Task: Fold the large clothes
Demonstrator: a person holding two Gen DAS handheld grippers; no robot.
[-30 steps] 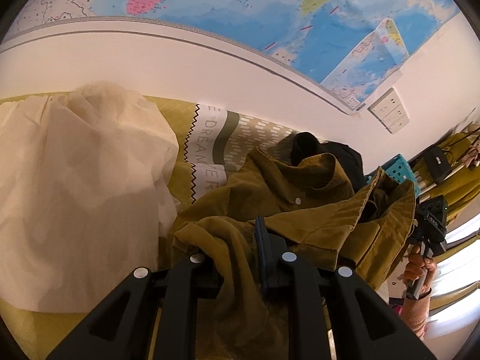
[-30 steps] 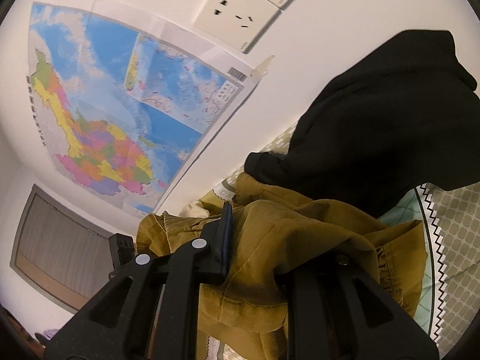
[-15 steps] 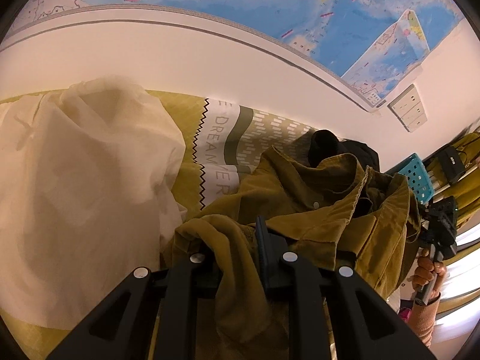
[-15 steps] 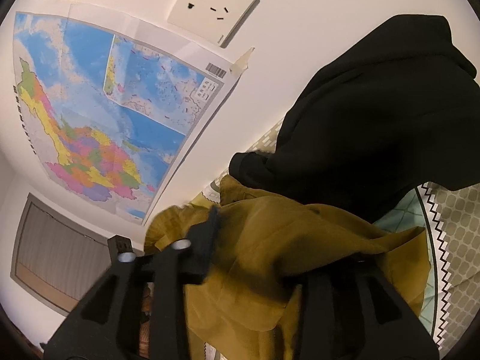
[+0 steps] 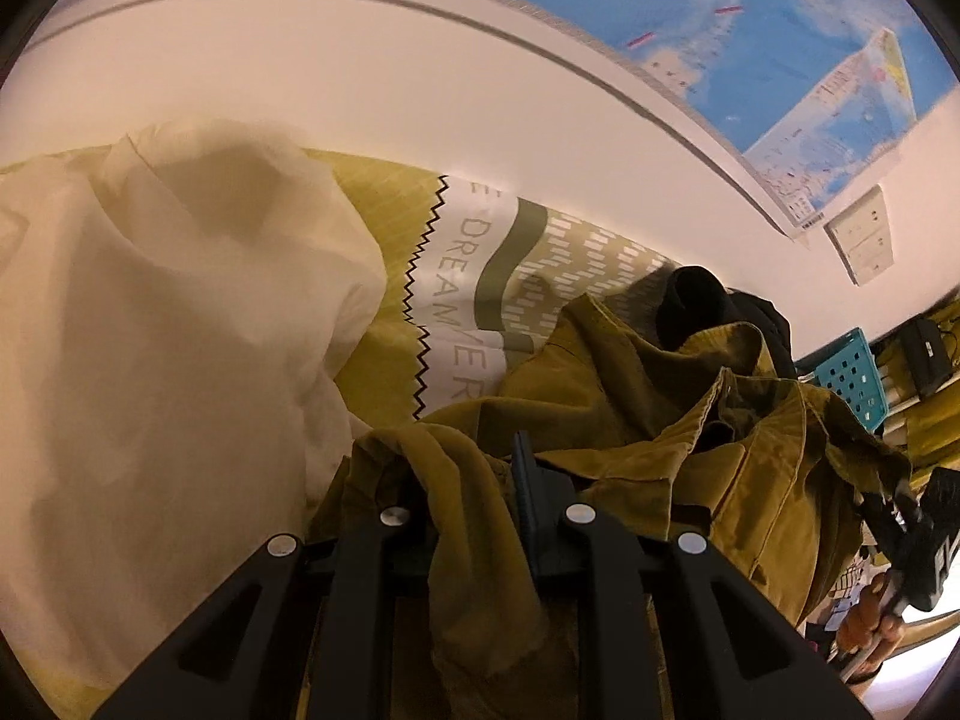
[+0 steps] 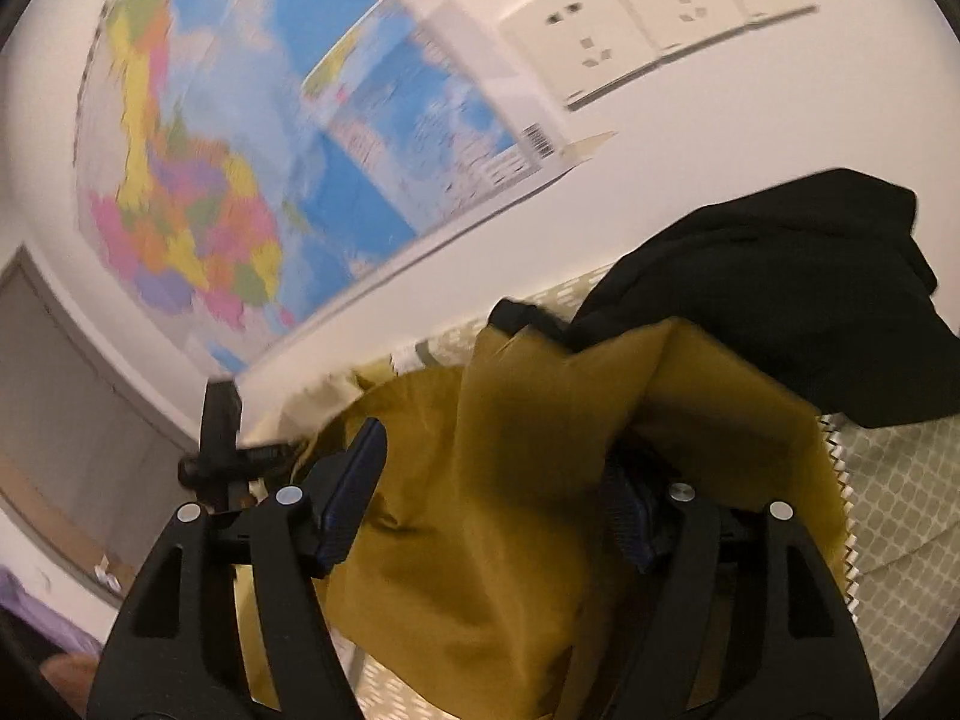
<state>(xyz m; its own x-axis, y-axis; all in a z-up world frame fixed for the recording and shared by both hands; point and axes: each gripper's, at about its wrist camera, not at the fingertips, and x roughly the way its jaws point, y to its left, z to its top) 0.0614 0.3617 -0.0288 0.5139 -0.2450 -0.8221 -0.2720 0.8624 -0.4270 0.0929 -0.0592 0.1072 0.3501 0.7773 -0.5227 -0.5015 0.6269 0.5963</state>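
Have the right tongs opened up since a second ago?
Yes. The right tongs now stand wide apart around the mustard shirt; earlier they pinched it. The wall socket slid rightward, so they swung too.

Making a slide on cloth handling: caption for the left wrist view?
Left tool pinching an olive shirt beside a cream garment.

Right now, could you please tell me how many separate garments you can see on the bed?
3: a cream garment at the left, an olive shirt in the middle, and a black garment behind the shirt by the wall. Others may be hidden underneath.
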